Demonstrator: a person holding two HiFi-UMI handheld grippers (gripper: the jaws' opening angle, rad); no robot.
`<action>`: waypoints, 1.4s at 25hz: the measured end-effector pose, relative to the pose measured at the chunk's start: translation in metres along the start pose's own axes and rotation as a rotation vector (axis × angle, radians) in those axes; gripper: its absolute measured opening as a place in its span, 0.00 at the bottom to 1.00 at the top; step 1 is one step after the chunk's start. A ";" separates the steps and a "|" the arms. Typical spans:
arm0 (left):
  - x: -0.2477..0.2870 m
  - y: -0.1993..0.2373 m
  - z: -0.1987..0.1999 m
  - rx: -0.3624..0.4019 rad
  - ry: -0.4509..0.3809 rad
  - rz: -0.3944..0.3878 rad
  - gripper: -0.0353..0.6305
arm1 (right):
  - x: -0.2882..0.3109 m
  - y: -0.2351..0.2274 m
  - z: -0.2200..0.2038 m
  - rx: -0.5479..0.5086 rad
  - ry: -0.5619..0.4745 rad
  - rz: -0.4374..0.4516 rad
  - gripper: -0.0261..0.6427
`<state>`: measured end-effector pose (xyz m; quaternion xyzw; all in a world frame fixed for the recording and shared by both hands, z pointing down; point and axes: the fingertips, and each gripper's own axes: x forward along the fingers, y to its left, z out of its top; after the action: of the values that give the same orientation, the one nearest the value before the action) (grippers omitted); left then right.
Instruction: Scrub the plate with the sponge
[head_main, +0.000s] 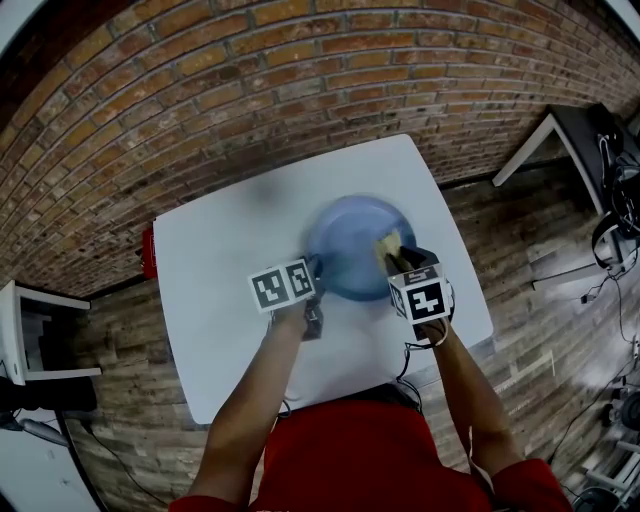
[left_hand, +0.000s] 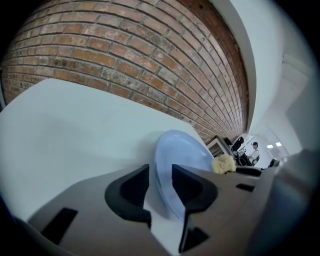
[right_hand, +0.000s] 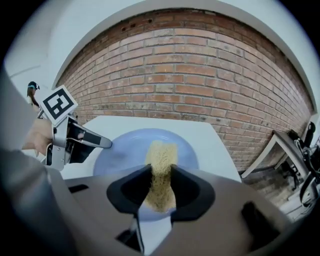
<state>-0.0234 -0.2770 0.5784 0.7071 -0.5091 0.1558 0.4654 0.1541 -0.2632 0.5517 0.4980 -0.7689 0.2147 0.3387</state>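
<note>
A pale blue plate (head_main: 355, 245) lies on the white table (head_main: 220, 250), toward its right half. My right gripper (head_main: 398, 258) reaches over the plate's right side, shut on a yellow sponge (head_main: 388, 243). In the right gripper view the sponge (right_hand: 161, 165) stands pinched between the pads above the plate (right_hand: 125, 150). My left gripper (head_main: 315, 272) is at the plate's near left rim. In the left gripper view the rim of the plate (left_hand: 180, 155) runs between the jaws of the left gripper (left_hand: 160, 182), which stand apart with a gap beside the rim.
A small red object (head_main: 148, 252) sits at the table's left edge. Brick surface surrounds the table. A white-legged desk (head_main: 530, 145) with cables stands at the right, and white furniture (head_main: 30, 330) at the left. The table's left half is bare.
</note>
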 end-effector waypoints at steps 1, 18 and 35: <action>-0.004 0.000 0.004 0.017 -0.018 0.005 0.29 | -0.005 0.001 0.006 0.015 -0.032 0.007 0.22; -0.182 -0.130 0.110 0.568 -0.707 -0.132 0.10 | -0.167 0.045 0.150 0.016 -0.769 0.183 0.22; -0.231 -0.157 0.099 0.658 -0.825 -0.170 0.08 | -0.223 0.075 0.158 -0.066 -0.937 0.218 0.22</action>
<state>-0.0132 -0.2169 0.2886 0.8568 -0.5151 -0.0220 -0.0087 0.0986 -0.1999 0.2810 0.4467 -0.8928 -0.0232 -0.0530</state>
